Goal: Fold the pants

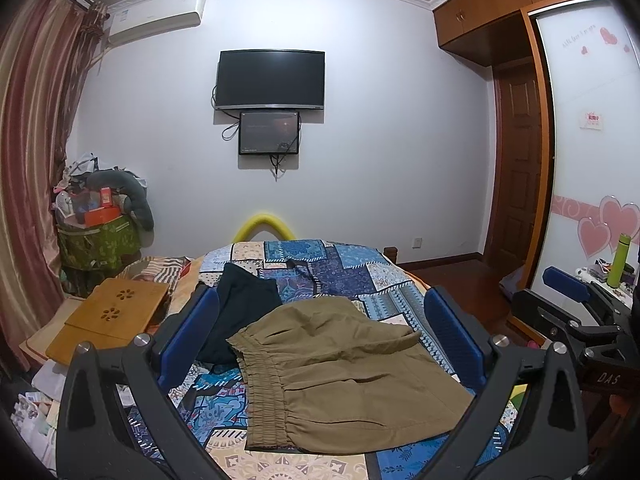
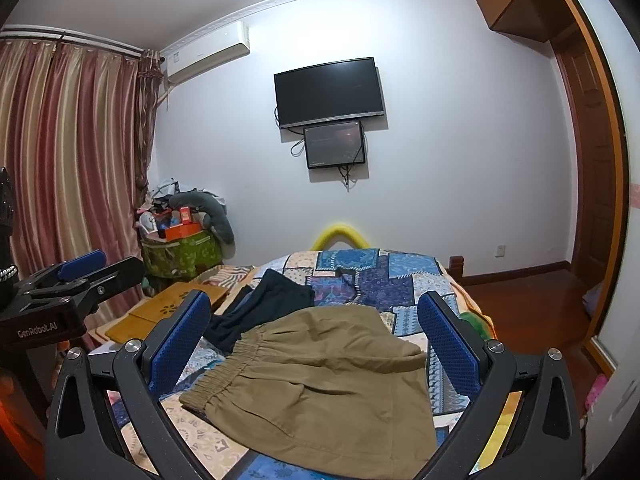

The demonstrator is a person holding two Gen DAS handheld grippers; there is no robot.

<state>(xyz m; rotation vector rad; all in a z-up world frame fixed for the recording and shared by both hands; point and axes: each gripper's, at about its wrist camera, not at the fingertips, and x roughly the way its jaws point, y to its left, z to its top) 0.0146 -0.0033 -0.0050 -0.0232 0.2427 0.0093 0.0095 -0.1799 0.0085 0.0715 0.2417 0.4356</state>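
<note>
Olive-brown pants (image 1: 344, 376) with an elastic waistband lie folded on the patchwork bedspread (image 1: 320, 272), waistband to the left. In the right wrist view the same pants (image 2: 320, 384) lie in front of the fingers. My left gripper (image 1: 320, 320) hovers above them, open, its blue pads wide apart and holding nothing. My right gripper (image 2: 316, 320) is also open and empty above the pants. Each gripper shows in the other's view: the right gripper (image 1: 576, 292) at the far right, the left gripper (image 2: 80, 272) at the far left.
A dark garment (image 1: 240, 312) lies on the bed behind the pants. A wooden lap tray (image 1: 112, 320) sits at the bed's left. A cluttered green bag (image 1: 100, 240) stands by the curtain (image 1: 28, 160). A green bottle (image 1: 618, 260) stands at right. A TV (image 1: 270, 80) hangs on the wall.
</note>
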